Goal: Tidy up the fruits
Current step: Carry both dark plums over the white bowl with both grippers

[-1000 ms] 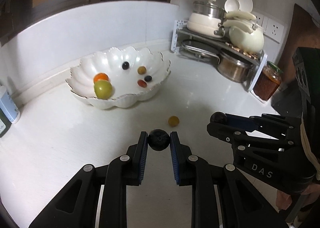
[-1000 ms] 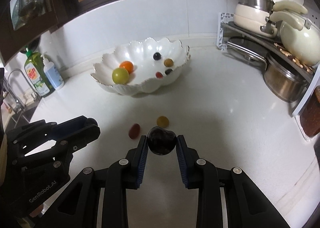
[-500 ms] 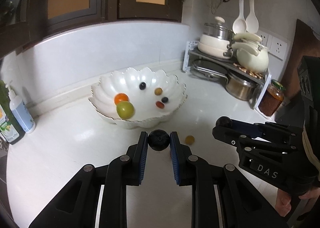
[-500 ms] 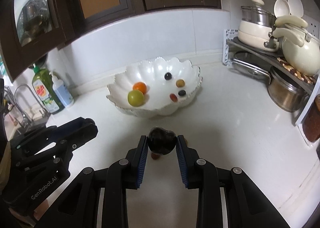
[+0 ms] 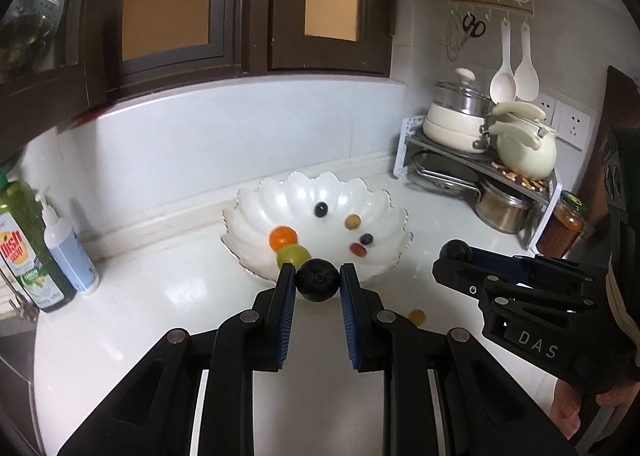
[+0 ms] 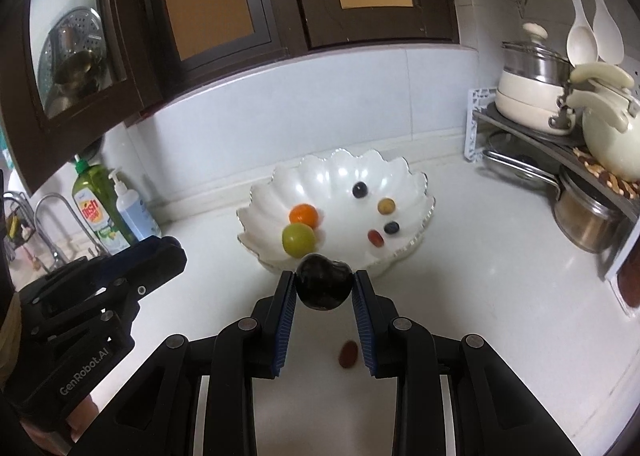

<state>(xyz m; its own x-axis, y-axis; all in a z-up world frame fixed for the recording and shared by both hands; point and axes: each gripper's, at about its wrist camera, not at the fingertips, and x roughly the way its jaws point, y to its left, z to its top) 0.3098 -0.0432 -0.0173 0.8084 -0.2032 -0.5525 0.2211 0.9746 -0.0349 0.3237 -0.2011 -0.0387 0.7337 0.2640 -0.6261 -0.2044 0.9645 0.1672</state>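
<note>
My left gripper (image 5: 318, 284) is shut on a small dark round fruit (image 5: 317, 285), held above the counter in front of the white scalloped bowl (image 5: 256, 215). My right gripper (image 6: 324, 287) is shut on a larger dark plum (image 6: 324, 287), also raised before the bowl (image 6: 416, 183). The bowl holds an orange fruit (image 6: 304, 214), a green fruit (image 6: 298, 240), and several small fruits. A yellow fruit (image 5: 416, 316) and a red fruit (image 6: 348, 354) lie on the counter below the grippers.
A pot rack with pans and a kettle (image 5: 524, 153) stands at the right, with a jar (image 5: 562, 221) beside it. Dish soap bottles (image 5: 24, 244) stand at the left near a tap (image 6: 52, 211). Dark cabinets hang above.
Both grippers have risen from the counter with their dark fruits held. The bowl now sits lower and farther in view, and the loose yellow and red fruits have dropped below the fingers.
</note>
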